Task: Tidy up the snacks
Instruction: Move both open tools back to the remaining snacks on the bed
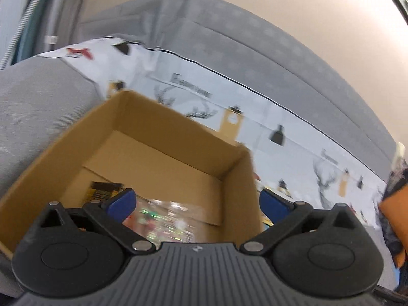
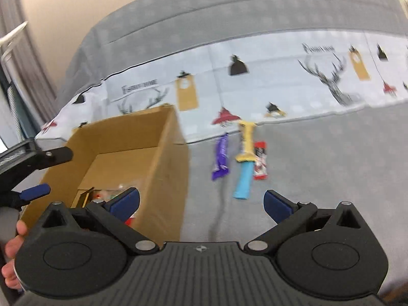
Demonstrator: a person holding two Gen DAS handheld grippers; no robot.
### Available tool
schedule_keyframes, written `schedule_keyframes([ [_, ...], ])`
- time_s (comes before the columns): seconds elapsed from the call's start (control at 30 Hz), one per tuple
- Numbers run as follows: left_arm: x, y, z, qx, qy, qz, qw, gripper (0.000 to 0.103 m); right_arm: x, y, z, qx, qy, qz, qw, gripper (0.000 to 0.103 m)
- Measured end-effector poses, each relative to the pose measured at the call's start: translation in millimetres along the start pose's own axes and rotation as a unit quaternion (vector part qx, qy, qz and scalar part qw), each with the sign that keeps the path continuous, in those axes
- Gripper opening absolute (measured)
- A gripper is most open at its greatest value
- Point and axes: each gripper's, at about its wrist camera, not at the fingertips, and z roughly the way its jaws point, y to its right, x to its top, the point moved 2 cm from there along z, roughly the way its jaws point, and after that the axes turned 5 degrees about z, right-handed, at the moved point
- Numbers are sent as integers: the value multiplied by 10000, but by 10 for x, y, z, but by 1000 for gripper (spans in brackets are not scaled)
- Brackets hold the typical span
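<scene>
So both grippers are spread wide with nothing between the blue pads. The left gripper [image 1: 197, 204] hangs right over the open cardboard box [image 1: 142, 117], and looking down into it there's a clear crinkly snack bag [image 1: 165, 219] on the box floor, plus a dark packet with yellow stripes [image 1: 104, 191] just beside it toward the left wall, though both are pretty blurry. The right gripper [image 2: 201, 204] sits beside the box's right wall, over the grey couch cushion [image 2: 318, 158]. Three snacks lie out on that cushion, well clear of the box: a purple bar [image 2: 220, 159], a yellow-and-blue stick-shaped pack [image 2: 244, 163], and a red-and-white bar [image 2: 260, 162] touching the yellow one's side. Behind them is a pale cloth with deer and tag prints [image 2: 280, 58] draped along the couch back.
</scene>
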Motion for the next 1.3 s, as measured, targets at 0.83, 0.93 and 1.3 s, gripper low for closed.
schedule_keyframes([
  [0.83, -450, 1503, 695, -250, -951, 1793, 9789, 49, 239, 1418, 573, 627, 538, 853, 9929, 89],
  [0.93, -474, 1654, 929, -220, -1122, 1771, 9775, 59, 302, 1441, 793, 785, 353, 676, 9940, 50],
  [1.3, -944, 1831, 2213, -280, -2483, 1749, 9523, 10, 403, 1589, 1524, 743, -414, 795, 9932, 41],
])
